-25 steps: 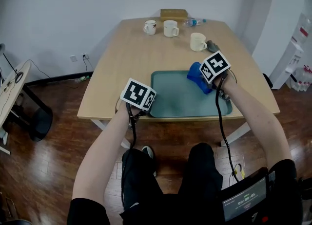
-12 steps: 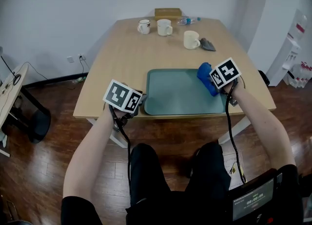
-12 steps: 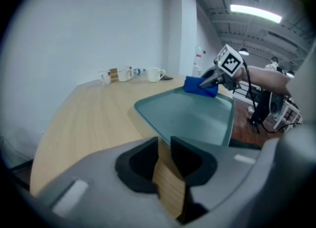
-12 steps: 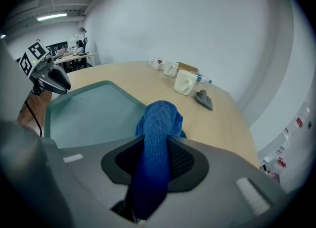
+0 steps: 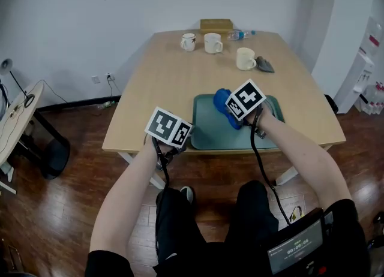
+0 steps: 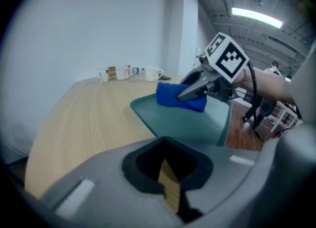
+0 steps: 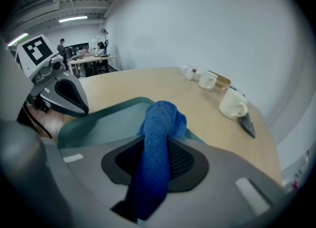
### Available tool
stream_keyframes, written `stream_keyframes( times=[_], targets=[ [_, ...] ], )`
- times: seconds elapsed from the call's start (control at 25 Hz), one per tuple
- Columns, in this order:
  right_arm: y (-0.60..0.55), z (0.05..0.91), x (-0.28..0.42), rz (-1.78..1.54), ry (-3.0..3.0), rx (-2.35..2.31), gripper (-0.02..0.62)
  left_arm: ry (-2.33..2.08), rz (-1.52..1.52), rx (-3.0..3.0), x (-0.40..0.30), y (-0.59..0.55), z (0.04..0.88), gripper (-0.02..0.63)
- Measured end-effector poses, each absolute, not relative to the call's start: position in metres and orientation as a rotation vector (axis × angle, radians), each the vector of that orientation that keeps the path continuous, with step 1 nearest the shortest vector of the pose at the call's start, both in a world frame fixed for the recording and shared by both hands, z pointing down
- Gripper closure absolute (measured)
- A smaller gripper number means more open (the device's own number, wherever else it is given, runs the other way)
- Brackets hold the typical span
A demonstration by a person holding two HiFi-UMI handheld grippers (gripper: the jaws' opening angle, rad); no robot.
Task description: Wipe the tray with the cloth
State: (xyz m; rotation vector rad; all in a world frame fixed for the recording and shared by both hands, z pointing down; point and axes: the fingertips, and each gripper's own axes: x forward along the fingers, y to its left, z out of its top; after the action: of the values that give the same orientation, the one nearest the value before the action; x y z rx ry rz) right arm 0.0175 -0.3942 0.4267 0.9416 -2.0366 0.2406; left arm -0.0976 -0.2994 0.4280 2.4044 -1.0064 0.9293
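Note:
A green tray (image 5: 207, 132) lies near the front edge of a wooden table (image 5: 162, 84). My right gripper (image 5: 231, 114) is shut on a bunched blue cloth (image 5: 222, 102), which rests on the tray's left half. In the right gripper view the cloth (image 7: 160, 123) fills the jaws of my right gripper (image 7: 155, 172) above the tray (image 7: 108, 123). My left gripper (image 5: 182, 139) is at the table's front edge, by the tray's front left corner. In the left gripper view my left gripper (image 6: 168, 182) is shut, with only table wood showing in the slit and the tray (image 6: 197, 123) just ahead.
At the table's far end stand three mugs (image 5: 188, 42) (image 5: 212, 42) (image 5: 245, 58), a brown box (image 5: 216, 25), a water bottle (image 5: 241, 33) and a small grey object (image 5: 264, 63). Wooden floor surrounds the table. My legs are under its front edge.
My right gripper has carried the cloth from the tray's right side over to its left half. The left gripper has stayed by the tray's front left corner.

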Motion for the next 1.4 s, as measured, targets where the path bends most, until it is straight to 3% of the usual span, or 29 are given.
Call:
stream_keyframes(
  times=[0.2,0.36,0.52,0.84,1.0,1.2,1.4],
  targets=[
    [-0.368,0.422,-0.071,0.196,-2.132,0.769,0.477,-1.008,0.896,2.397,-0.097,-0.3,0.427,0.603],
    [-0.363,0.423,-0.08,0.12,-2.105,0.741,0.477,-1.016,0.933,2.411,-0.096,-0.302,0.427,0.602],
    [-0.374,0.422,-0.038,0.176,-2.088,0.802,0.477,-1.031,0.968,2.412,-0.099,-0.301,0.429,0.603],
    [-0.382,0.428,0.128,0.292,-1.917,1.025,0.477,-0.993,1.019,2.461,-0.1,-0.301,0.428,0.602],
    [-0.367,0.424,0.176,0.363,-1.915,1.085,0.476,-0.978,1.027,2.481,-0.099,-0.298,0.428,0.602],
    [-0.362,0.427,0.172,0.365,-1.937,1.079,0.476,-0.987,0.98,2.486,-0.097,-0.3,0.425,0.603],
    [-0.357,0.431,0.116,0.335,-1.999,1.016,0.476,-0.992,0.983,2.487,-0.094,-0.298,0.428,0.603]
  ],
)
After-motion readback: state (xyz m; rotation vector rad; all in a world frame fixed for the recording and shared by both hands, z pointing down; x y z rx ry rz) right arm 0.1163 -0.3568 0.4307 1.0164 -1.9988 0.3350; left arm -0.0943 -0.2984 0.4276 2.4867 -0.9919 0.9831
